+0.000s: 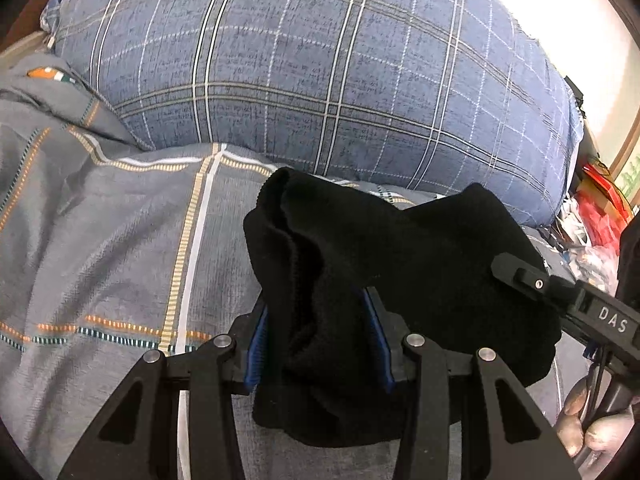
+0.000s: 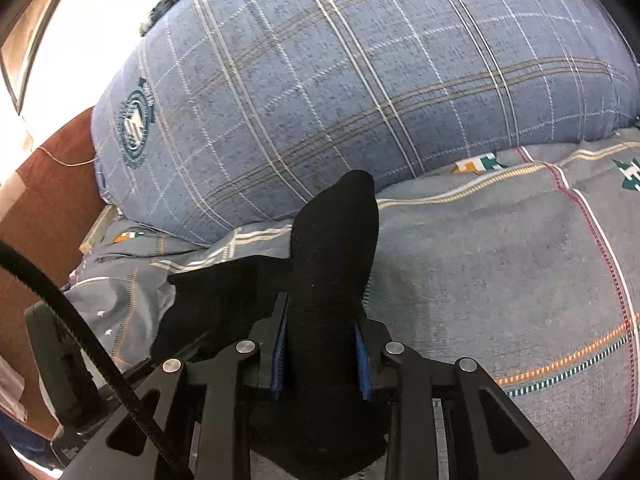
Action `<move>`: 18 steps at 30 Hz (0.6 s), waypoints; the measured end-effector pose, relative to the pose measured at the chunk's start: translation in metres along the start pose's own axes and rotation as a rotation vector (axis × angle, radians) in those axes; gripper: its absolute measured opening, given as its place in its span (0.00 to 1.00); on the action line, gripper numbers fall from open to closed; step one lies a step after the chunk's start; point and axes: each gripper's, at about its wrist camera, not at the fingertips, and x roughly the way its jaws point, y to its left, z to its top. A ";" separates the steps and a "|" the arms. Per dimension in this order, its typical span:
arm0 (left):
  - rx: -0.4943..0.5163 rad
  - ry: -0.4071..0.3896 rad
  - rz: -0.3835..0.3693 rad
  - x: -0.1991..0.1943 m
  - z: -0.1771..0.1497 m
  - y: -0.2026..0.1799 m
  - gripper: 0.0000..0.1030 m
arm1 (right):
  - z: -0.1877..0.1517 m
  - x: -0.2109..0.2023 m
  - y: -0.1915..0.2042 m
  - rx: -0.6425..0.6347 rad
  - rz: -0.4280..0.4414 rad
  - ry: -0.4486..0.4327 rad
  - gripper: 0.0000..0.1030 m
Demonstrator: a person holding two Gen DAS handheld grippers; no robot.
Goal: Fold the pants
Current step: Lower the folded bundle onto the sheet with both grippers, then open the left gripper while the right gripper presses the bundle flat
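Black pants: bunched, raised over the grey striped bedsheet, near the blue plaid pillow. Left gripper: fingers clamped on a thick fold. Right gripper: fingers clamped on another fold.

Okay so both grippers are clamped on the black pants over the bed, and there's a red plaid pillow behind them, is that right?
Not quite: the plaid pillow is blue, as both wrist views show. The left gripper and right gripper are indeed clamped on the black pants.

"DAS" on right tongs
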 end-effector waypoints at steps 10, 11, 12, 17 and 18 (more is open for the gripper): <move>-0.102 0.134 -0.124 -0.002 0.014 0.019 0.46 | -0.006 0.017 -0.031 0.067 -0.113 0.077 0.51; -0.120 0.119 -0.139 -0.010 0.018 0.023 0.46 | -0.004 0.011 -0.033 0.082 -0.115 0.066 0.51; -0.128 0.089 -0.140 -0.020 0.023 0.026 0.46 | -0.002 0.004 -0.033 0.089 -0.114 0.046 0.51; -0.123 -0.029 -0.160 -0.051 0.030 0.025 0.46 | 0.018 -0.027 -0.013 0.037 -0.072 -0.058 0.52; -0.115 -0.019 -0.166 -0.049 0.027 0.023 0.46 | 0.025 -0.025 -0.005 0.017 -0.030 -0.039 0.52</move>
